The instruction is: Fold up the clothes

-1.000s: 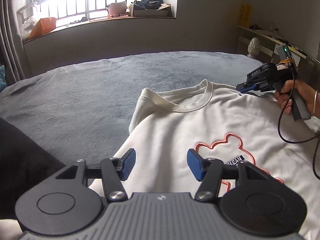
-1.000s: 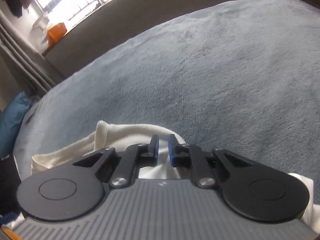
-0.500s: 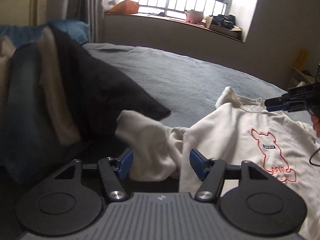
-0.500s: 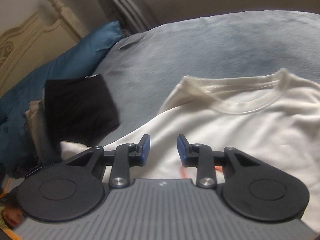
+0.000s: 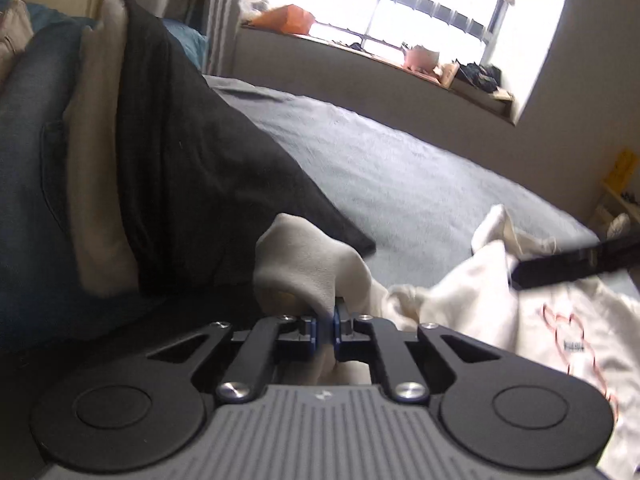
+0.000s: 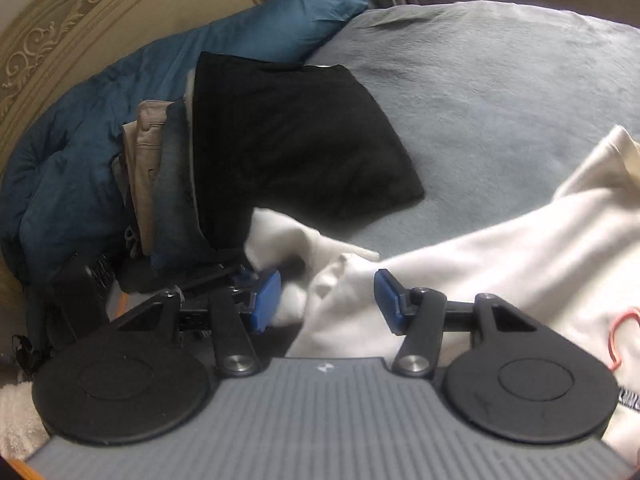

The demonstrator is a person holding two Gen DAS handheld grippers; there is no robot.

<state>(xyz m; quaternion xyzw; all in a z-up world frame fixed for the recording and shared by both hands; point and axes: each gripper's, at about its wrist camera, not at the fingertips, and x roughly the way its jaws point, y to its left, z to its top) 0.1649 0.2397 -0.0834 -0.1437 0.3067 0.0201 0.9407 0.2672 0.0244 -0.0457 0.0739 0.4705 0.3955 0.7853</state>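
Note:
A cream sweatshirt (image 5: pixel 560 312) with an orange bear outline lies on the grey bed; it also shows in the right wrist view (image 6: pixel 500 256). My left gripper (image 5: pixel 325 330) is shut on the sweatshirt's bunched sleeve (image 5: pixel 308 264), which bulges above the blue pads. My right gripper (image 6: pixel 326 300) is open, its pads spread over the sweatshirt's body near the sleeve (image 6: pixel 280 240). The left gripper's fingers (image 6: pixel 240 274) show just left of it. The right gripper (image 5: pixel 576 264) appears blurred over the collar.
A stack of folded clothes with a black garment on top (image 6: pixel 296 140), jeans and beige items leans against a blue pillow (image 6: pixel 248 40) at the headboard. The grey blanket (image 5: pixel 380 160) stretches toward a window sill with clutter (image 5: pixel 420 56).
My left gripper has closed on the sleeve, which lay between its open pads before. My right gripper has opened wider and swung left toward the clothes stack.

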